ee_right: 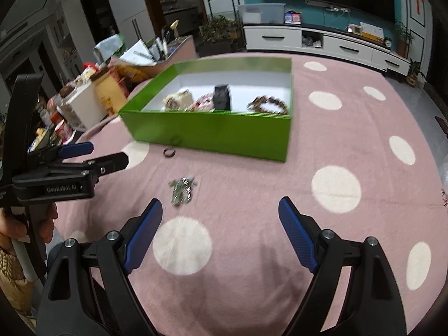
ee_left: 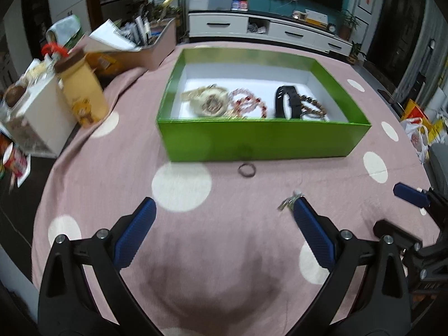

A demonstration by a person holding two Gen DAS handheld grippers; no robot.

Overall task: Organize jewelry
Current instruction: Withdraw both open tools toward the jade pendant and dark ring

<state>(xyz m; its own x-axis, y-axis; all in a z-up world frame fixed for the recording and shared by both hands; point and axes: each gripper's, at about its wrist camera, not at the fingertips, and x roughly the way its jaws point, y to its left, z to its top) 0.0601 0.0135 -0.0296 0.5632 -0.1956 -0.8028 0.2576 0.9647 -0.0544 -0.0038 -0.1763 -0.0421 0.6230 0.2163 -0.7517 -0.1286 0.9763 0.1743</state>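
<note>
A green box [ee_left: 263, 137] [ee_right: 212, 131] stands on the pink dotted cloth. It holds a cream watch [ee_left: 208, 101], red beads [ee_left: 247, 103], a black band [ee_left: 285, 101] and brown beads [ee_left: 312, 106]. A small dark ring [ee_left: 246, 170] [ee_right: 169, 151] lies on the cloth just before the box. A silver jewelry piece [ee_right: 182, 189] [ee_left: 289, 200] lies nearer, by my left gripper's right fingertip. My left gripper [ee_left: 224, 207] is open and empty. My right gripper [ee_right: 221, 207] is open and empty, right of the silver piece.
A yellow jar [ee_left: 81, 89], a white box [ee_left: 42, 117] and a cluttered tray [ee_left: 134, 44] crowd the table's left side. The cloth [ee_right: 336, 145] stretches to the right of the box. A TV cabinet [ee_left: 268, 29] stands behind.
</note>
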